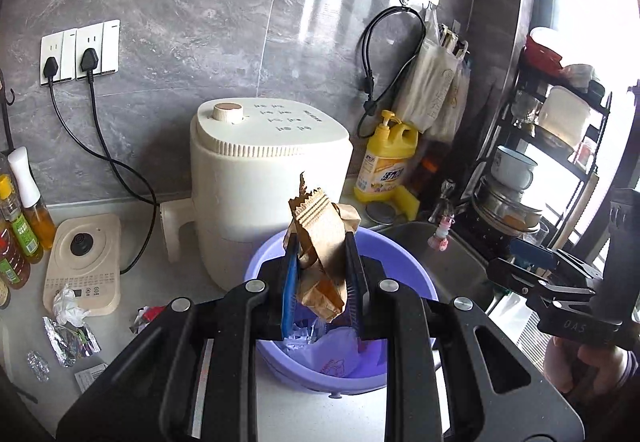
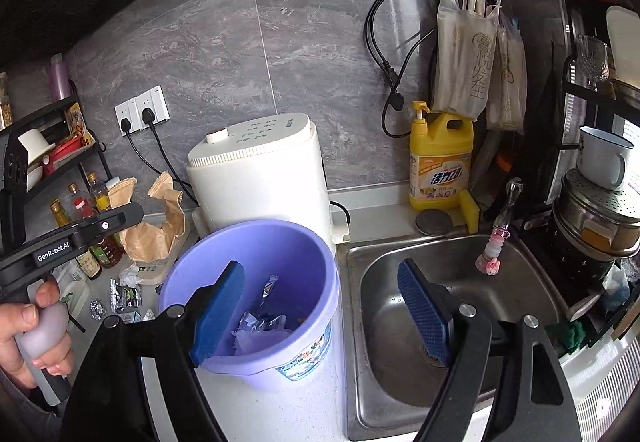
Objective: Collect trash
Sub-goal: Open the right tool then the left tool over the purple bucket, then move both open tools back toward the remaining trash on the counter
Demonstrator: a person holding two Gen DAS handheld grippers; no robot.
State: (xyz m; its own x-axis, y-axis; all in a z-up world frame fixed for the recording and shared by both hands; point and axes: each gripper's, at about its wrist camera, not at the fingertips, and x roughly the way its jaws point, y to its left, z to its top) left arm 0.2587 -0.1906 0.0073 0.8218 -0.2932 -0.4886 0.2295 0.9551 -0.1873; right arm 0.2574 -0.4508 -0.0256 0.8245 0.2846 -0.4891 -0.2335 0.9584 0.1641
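1. Table: carries a purple bucket beside the sink; foil scraps lie at its left.
2. Bucket: holds wrappers and paper.
3. Left hand-held gripper: closed on a crumpled brown paper bag, held above the bucket.
4. Right hand-held gripper: wide open, holding nothing.
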